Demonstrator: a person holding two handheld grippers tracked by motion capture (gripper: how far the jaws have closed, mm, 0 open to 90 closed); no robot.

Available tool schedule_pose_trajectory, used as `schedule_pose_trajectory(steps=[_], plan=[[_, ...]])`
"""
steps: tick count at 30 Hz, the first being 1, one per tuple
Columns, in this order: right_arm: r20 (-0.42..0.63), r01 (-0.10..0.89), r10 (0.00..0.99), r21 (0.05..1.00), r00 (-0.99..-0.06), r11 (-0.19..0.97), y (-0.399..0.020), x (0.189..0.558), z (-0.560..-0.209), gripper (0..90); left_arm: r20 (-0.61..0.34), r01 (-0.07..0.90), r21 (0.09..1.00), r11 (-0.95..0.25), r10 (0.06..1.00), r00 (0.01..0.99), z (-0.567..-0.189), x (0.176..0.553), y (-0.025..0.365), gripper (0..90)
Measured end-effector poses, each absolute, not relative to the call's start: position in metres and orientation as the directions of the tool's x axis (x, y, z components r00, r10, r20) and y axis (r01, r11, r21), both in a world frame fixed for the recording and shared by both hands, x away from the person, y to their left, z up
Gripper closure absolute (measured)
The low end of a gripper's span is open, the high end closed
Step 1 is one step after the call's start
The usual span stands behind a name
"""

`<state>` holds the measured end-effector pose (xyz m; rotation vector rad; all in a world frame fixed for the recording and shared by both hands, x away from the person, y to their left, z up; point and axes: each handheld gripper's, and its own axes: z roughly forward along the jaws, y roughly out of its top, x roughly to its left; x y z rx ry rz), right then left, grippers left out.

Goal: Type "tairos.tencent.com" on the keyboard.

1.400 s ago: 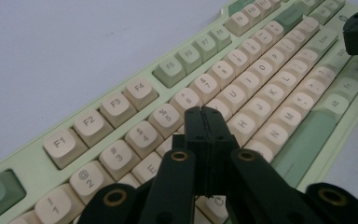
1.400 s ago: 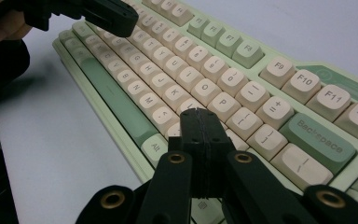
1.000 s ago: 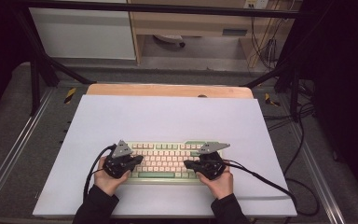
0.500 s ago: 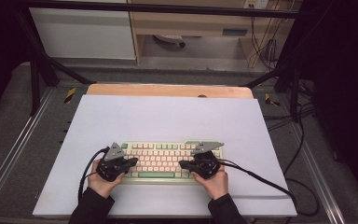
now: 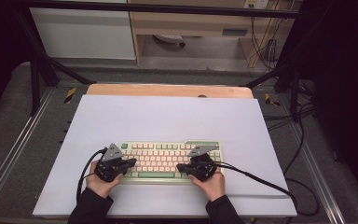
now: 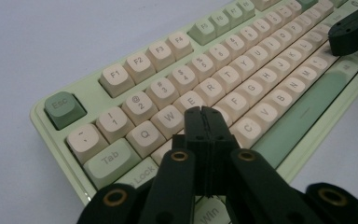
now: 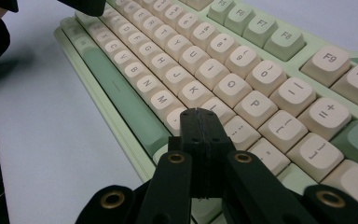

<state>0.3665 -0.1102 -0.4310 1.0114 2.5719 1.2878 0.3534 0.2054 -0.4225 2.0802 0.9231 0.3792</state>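
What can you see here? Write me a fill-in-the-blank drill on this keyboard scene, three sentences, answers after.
1. The jaws of the left gripper are ____.
2. On the keyboard, the Esc key is dark ____, while the letter keys are cream.
3. In the right gripper view, the right gripper points at the keyboard's letter rows near the ____ key, just beyond its tips.

Missing words: shut; green; L

Large pale lavender-white rectangular sheet covering a light wooden tabletop, its far edge exposed as a narrow strip. Grey carpeted floor on both sides. Black metal frame bars flanking the table. Loose black cables at right. White cabinet panel beyond, upper left.
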Motion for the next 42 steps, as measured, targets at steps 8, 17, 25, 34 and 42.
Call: schedule_pose_trajectory(steps=[8, 17, 25, 34, 42], plan=[[0.193, 0.517, 0.598, 0.739, -0.778, 0.433, -0.109, 0.366, -0.434, 90.0, -0.049, 0.481, 0.778, -0.403, 0.725, 0.687, -0.423, 0.353, 0.206, 89.9], [0.169, 0.503, 0.609, 0.748, -0.775, 0.432, -0.115, 0.365, -0.424, 90.0, -0.049, 0.48, 0.779, -0.404, 0.723, 0.689, -0.422, 0.353, 0.206, 89.9], [0.176, 0.512, 0.624, 0.755, -0.761, 0.411, -0.127, 0.365, -0.42, 90.0, -0.047, 0.476, 0.779, -0.409, 0.717, 0.695, -0.422, 0.352, 0.203, 89.9], [0.179, 0.512, 0.624, 0.756, -0.76, 0.407, -0.132, 0.365, -0.419, 90.0, -0.045, 0.471, 0.776, -0.419, 0.708, 0.705, -0.422, 0.352, 0.197, 89.9], [0.183, 0.512, 0.621, 0.758, -0.762, 0.405, -0.132, 0.365, -0.419, 90.0, -0.045, 0.464, 0.771, -0.436, 0.69, 0.722, -0.425, 0.351, 0.186, 89.9]])
